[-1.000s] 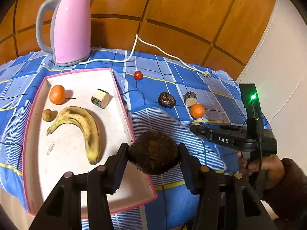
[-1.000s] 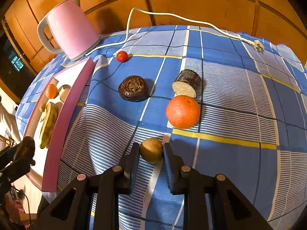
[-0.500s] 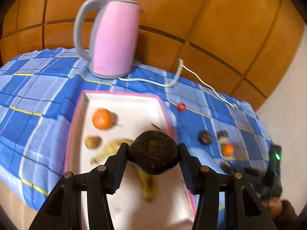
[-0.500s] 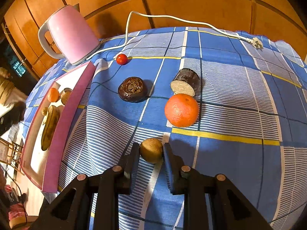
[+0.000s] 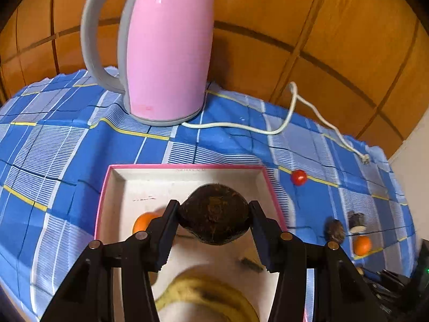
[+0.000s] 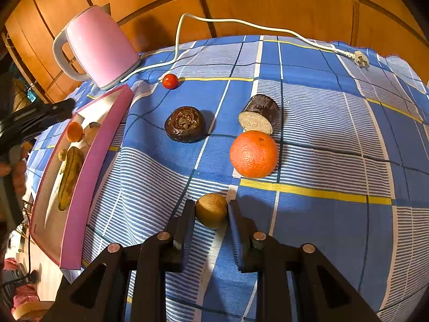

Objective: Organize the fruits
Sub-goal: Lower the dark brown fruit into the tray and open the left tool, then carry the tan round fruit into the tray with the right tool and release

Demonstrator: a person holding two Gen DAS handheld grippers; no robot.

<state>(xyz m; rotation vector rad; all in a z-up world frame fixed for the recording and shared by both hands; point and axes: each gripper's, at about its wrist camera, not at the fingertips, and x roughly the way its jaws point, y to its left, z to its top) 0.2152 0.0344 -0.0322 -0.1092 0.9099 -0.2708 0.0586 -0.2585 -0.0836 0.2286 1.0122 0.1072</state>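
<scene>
A line of small print on the far inner wall of the pink-rimmed tray (image 5: 185,170) is too blurred to be read. A dark brown fruit (image 5: 214,221) is pinched by the left gripper (image 5: 214,224) above the tray; the jaws have just been opening slightly. Only the right wrist view shows the small brown fruit (image 6: 211,209) clamped by the right gripper (image 6: 211,214) at the tablecloth (image 6: 335,228).

Right gripper (image 6: 211,210) closed on small brown fruit (image 6: 211,209), just below orange (image 6: 253,154) on checked cloth (image 6: 335,147)
</scene>
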